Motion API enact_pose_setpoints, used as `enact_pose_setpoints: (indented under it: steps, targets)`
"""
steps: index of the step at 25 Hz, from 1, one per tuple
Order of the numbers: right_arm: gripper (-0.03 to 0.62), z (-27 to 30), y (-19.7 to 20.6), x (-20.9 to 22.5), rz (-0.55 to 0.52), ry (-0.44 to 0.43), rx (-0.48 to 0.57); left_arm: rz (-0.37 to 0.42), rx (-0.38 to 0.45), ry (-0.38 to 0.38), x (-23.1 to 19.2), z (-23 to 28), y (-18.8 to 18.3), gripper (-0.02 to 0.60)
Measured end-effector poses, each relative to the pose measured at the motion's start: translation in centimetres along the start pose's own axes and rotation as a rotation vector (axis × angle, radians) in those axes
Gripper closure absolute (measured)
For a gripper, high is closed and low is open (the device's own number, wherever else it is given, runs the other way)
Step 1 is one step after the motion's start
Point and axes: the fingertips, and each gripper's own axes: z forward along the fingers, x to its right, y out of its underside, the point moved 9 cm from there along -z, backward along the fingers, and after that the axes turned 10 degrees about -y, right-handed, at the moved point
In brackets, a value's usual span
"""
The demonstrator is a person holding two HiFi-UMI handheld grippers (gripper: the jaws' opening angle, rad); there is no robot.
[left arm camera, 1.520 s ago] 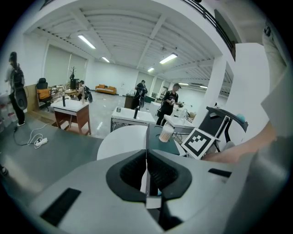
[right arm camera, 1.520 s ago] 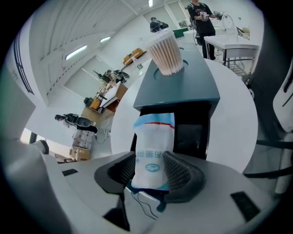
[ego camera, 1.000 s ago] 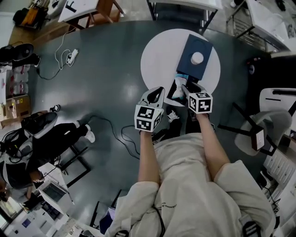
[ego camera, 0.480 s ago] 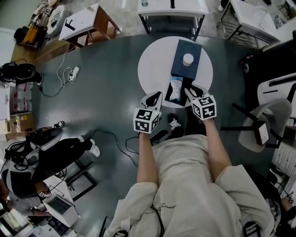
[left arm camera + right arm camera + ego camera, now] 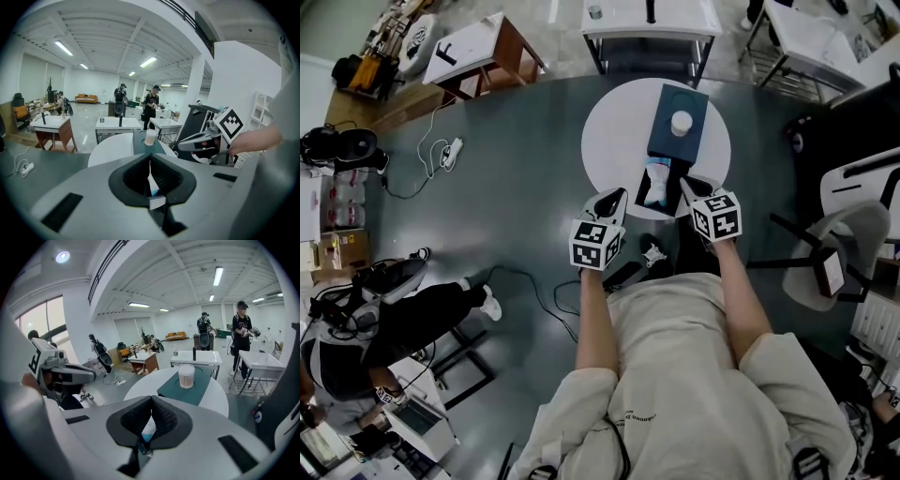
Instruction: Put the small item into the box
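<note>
A small white-and-blue pouch [image 5: 654,183] lies at the near edge of the round white table [image 5: 614,131]. Beyond it sits a flat dark blue box [image 5: 673,145] with a white round container [image 5: 681,123] on top. My right gripper [image 5: 684,184] has closed at the pouch's right side. In the right gripper view the pouch [image 5: 148,426] fills the slit between the ribbed pads of that gripper [image 5: 151,400]. My left gripper [image 5: 617,195] hovers left of the pouch, shut, its tips [image 5: 150,158] meeting. The pouch [image 5: 153,186] shows through its slit. I cannot tell whether it touches.
A white chair [image 5: 853,216] stands at the right. Cables [image 5: 534,272] trail over the grey floor at my feet. A seated person [image 5: 412,300] is at the left. White tables [image 5: 647,19] and standing people [image 5: 242,329] are farther back.
The right gripper's jaws have come together at the pouch's right edge. The head camera has shifted a little. The left gripper has held its place, shut.
</note>
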Motion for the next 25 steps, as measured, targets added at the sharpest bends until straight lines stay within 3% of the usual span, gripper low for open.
enact_pose_setpoints:
  steps: [7, 25]
  targets:
    - [0.559, -0.7, -0.5, 0.8, 0.076, -0.06, 0.024, -0.048, 0.012, 0.011, -0.2, 0.6, -0.3, 0.558]
    - [0.559, -3.4, 0.2, 1.6, 0.079, -0.069, 0.019, 0.012, -0.014, 0.035, 1.9, 1.6, -0.9, 0.558]
